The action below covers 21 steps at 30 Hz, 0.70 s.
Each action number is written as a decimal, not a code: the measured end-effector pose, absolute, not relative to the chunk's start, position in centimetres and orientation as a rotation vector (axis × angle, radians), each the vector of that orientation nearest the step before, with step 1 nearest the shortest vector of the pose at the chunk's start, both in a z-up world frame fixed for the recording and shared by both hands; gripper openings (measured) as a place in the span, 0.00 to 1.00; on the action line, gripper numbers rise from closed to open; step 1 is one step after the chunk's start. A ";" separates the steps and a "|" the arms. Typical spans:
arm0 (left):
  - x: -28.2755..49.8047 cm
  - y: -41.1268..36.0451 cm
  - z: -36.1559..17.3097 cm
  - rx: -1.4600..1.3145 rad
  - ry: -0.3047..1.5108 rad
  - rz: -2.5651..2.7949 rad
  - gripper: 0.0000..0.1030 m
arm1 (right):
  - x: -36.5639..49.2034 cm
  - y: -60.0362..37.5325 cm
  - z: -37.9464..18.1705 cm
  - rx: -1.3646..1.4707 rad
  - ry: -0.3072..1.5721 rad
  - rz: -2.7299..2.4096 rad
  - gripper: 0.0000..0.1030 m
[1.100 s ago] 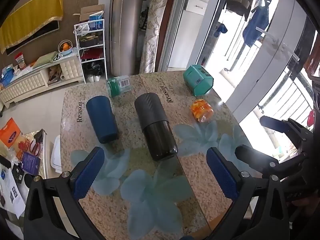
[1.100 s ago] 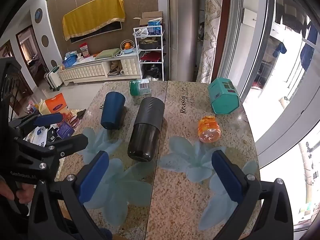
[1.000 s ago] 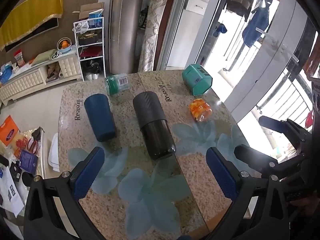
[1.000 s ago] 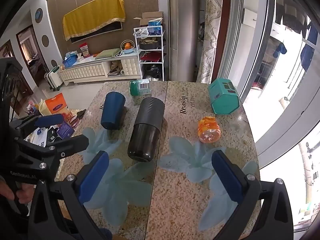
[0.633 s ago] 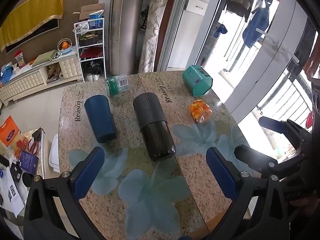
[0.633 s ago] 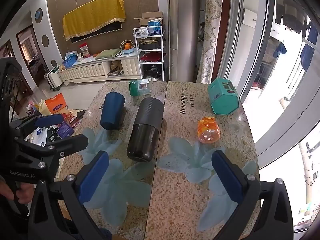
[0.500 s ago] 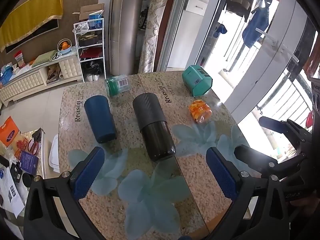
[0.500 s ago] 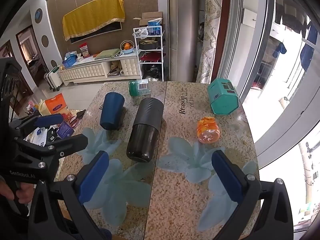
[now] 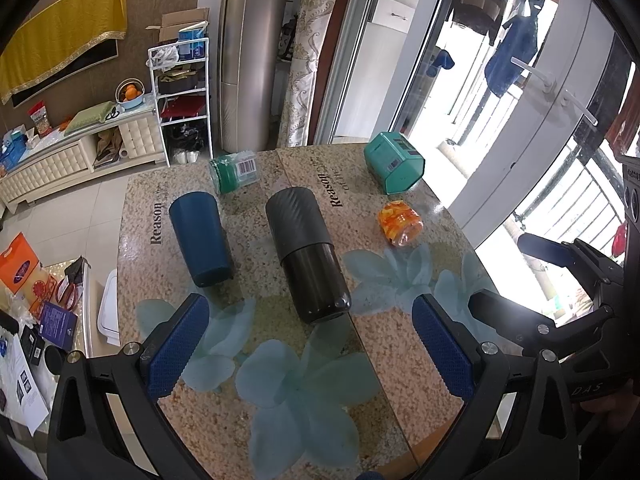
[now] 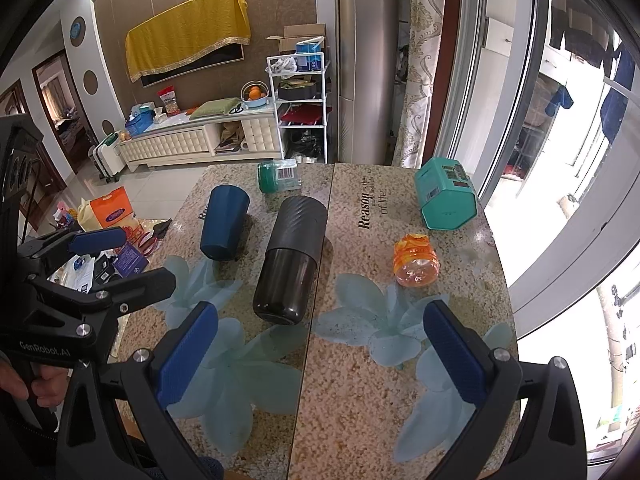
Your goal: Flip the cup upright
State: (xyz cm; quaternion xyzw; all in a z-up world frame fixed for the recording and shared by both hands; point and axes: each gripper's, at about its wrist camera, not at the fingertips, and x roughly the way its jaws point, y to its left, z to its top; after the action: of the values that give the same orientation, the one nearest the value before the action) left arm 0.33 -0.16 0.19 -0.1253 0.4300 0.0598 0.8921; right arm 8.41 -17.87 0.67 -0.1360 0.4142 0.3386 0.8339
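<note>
A dark blue cup [image 9: 200,236] lies on its side on the speckled table [image 9: 400,360], left of centre; it also shows in the right wrist view [image 10: 223,222]. A tall black flask [image 9: 306,256] lies on its side beside it, also in the right wrist view [image 10: 291,256]. My left gripper [image 9: 308,344] is open and empty, above the table's near part. My right gripper [image 10: 320,356] is open and empty, held to the right of the left one. Each gripper appears at the edge of the other's view.
A green-lidded jar [image 9: 234,170] lies at the far edge. A teal hexagonal tin [image 9: 394,166] and an orange jar [image 9: 400,224] lie at the right. The table's left edge drops to a floor with bags and boxes [image 9: 24,276]; windows stand to the right.
Both views have shifted only slightly; the objects sit a little farther off in the left wrist view. Nothing was taken hold of or let go.
</note>
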 end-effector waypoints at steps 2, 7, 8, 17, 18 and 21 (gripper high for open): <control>0.3 -0.2 0.2 -0.260 0.893 0.124 0.99 | 8.4 -17.9 0.7 -0.288 0.877 0.716 1.00; 0.2 -0.1 0.2 -0.261 0.892 0.124 0.99 | 8.4 -17.9 0.7 -0.287 0.878 0.717 1.00; 0.2 -0.2 0.2 -0.261 0.892 0.124 0.99 | 8.4 -17.9 0.7 -0.288 0.879 0.717 1.00; 0.1 -0.1 0.1 -0.263 0.894 0.127 0.99 | 8.2 -17.9 0.6 -0.289 0.884 0.719 1.00; 0.0 0.0 0.0 -0.267 0.895 0.128 0.99 | 8.2 -17.9 0.6 -0.289 0.885 0.720 1.00; 0.0 0.4 -0.2 -0.276 0.899 0.135 0.99 | 8.2 -17.8 0.4 -0.288 0.891 0.723 1.00</control>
State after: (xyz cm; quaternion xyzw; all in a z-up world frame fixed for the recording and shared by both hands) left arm 0.01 0.45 -0.18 -0.1331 0.4329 0.0651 0.8892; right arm 8.24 -17.79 0.45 -0.1357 0.4201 0.3407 0.8300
